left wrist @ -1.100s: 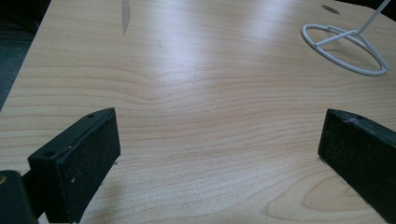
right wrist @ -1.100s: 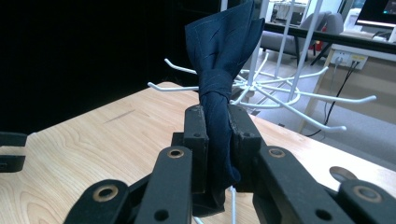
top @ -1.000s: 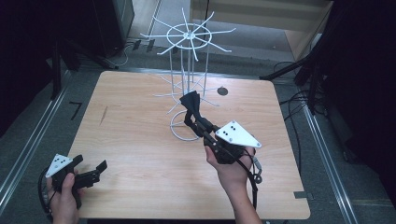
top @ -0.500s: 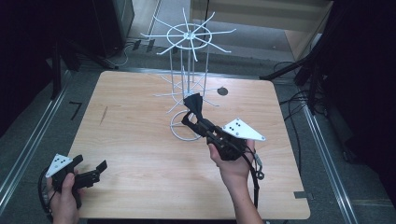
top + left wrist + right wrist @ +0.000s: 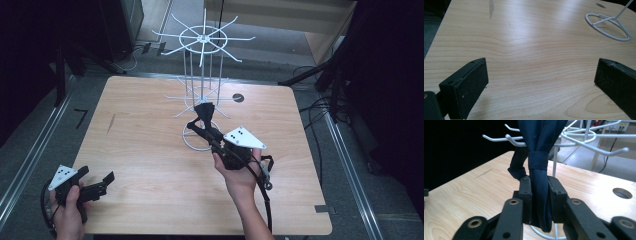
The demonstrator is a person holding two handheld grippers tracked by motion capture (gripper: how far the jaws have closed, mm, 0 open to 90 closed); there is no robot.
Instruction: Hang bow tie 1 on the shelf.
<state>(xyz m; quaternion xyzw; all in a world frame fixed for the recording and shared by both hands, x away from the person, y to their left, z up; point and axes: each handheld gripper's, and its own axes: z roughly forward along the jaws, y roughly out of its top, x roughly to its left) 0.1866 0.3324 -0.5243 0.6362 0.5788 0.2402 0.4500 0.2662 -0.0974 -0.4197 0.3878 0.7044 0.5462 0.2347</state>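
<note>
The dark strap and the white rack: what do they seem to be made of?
Strap: probably woven fabric, matte navy; it folds softly and is wrapped by a band of the same cloth. Rack: likely metal wire with a smooth white coating; thin stiff rods with rounded tips.

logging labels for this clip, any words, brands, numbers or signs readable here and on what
None: no word, brand or number can be read in these pictures.
The grey plate on the right gripper bears small dark dots, not letters.
The dark folded cloth and the white wire rack bear no print.
</note>
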